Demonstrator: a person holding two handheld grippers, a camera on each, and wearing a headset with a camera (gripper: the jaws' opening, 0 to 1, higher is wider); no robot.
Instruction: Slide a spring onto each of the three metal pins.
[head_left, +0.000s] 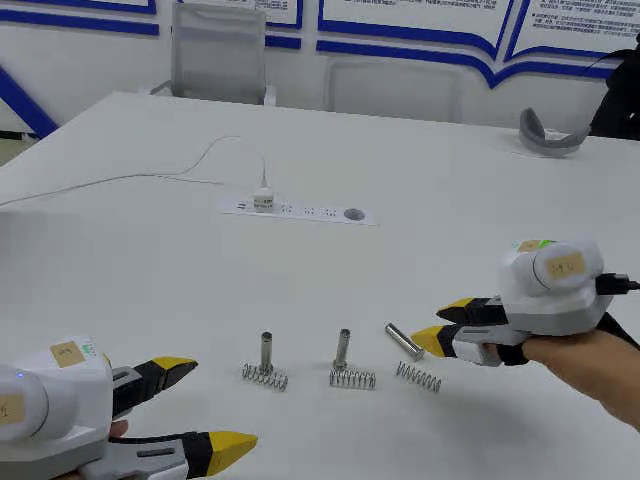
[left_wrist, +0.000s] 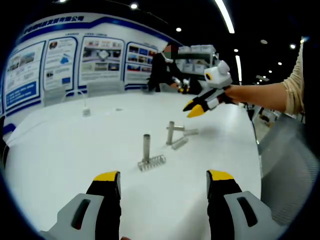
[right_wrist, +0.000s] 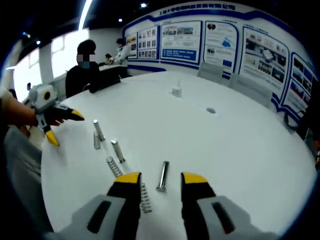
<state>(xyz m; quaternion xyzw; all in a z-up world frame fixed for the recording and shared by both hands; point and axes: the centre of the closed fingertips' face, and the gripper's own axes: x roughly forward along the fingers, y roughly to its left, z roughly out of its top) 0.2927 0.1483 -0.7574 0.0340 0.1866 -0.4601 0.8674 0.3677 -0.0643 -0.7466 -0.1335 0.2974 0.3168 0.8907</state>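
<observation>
Right claw (head_left: 432, 326) part open, empty, just right of fallen pin (head_left: 404, 341); left claw (head_left: 220, 402) wide open, empty, well left of it.

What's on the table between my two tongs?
In the head view, two upright pins, a toppled pin and three loose springs sit between the left tongs and right tongs.

Low in the centre of the head view, the left pin (head_left: 266, 352) and the middle pin (head_left: 342, 349) stand upright. The third pin (head_left: 404, 341) lies flat to their right. In front of each pin lies a coiled spring: left spring (head_left: 264, 376), middle spring (head_left: 352, 379), right spring (head_left: 418, 377).
</observation>
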